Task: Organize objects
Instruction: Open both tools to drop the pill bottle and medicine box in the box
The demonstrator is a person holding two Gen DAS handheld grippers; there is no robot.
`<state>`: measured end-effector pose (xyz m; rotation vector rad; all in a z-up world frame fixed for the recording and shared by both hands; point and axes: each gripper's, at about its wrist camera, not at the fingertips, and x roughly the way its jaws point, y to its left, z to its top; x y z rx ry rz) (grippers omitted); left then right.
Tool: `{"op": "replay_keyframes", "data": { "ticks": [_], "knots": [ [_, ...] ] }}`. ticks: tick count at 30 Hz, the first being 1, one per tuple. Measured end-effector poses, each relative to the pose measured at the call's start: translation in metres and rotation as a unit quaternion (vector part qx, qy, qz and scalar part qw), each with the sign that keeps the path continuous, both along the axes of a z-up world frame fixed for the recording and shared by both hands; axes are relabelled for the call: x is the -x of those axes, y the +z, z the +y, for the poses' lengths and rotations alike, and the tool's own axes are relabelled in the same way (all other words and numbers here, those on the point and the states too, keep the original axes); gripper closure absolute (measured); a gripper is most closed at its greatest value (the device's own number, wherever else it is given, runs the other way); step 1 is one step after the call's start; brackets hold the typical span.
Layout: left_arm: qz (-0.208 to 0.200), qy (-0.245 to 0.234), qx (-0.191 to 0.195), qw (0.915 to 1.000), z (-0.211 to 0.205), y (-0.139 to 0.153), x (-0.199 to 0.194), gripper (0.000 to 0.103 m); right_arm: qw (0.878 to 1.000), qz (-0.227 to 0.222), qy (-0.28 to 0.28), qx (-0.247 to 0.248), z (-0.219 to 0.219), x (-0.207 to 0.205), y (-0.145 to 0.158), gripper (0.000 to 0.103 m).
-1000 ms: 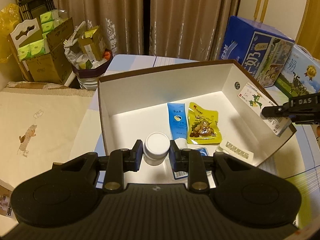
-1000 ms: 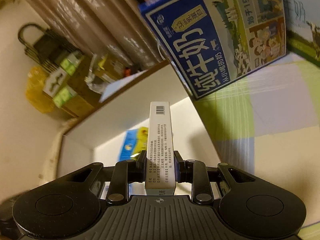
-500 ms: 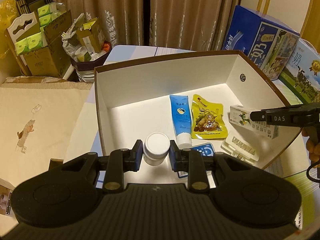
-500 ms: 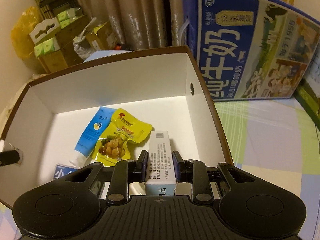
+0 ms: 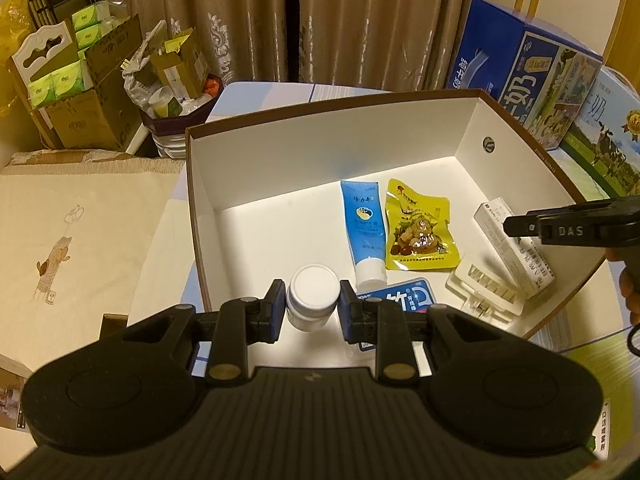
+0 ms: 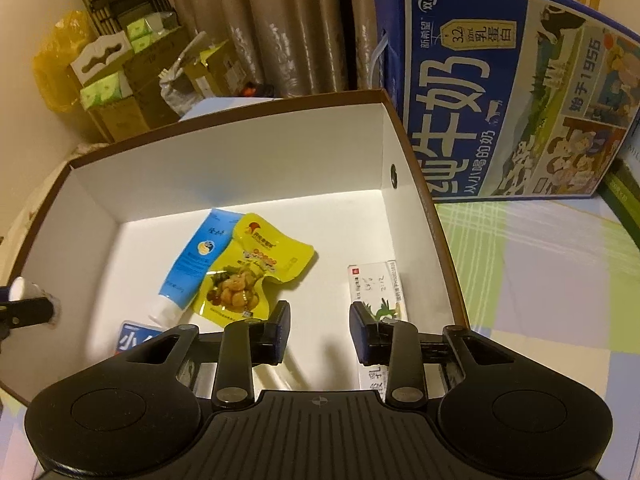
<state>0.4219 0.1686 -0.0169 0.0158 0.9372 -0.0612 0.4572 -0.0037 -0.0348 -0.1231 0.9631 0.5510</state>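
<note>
Black ribbed tool (image 5: 312,310), blue pads (image 6: 361,334), brass screws.

Box (image 5: 400,144) floor bare along far wall and left half. Right side crowded: tube (image 5: 362,228), pouch (image 5: 418,232), carton (image 5: 516,250), tray (image 5: 486,286). Milk case (image 6: 500,92) blocks beyond the right wall.

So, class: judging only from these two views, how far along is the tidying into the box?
Done: the blue tube, yellow snack pouch and white carton lie in the box; the right tool is open above the carton. In hand: the left tool brackets the white jar. Left: set the jar down.
</note>
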Motion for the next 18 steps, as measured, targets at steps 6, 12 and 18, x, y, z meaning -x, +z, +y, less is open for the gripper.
{"op": "replay_keyframes", "data": {
  "ticks": [6, 12, 18],
  "knots": [
    [0.025, 0.005, 0.001, 0.9997, 0.002, -0.005, -0.003, 0.080, 1.000, 0.005, -0.003, -0.011, -0.004, 0.004, 0.003, 0.072],
    [0.033, 0.001, 0.004, 0.9995, 0.003, -0.004, -0.003, 0.067, 1.000, 0.009, -0.005, -0.021, -0.008, 0.006, 0.006, 0.070],
    [0.027, -0.003, 0.005, 0.9996, 0.002, 0.002, -0.001, 0.061, 0.999, 0.005, -0.008, -0.033, -0.014, 0.010, 0.017, 0.064]
  ]
}}
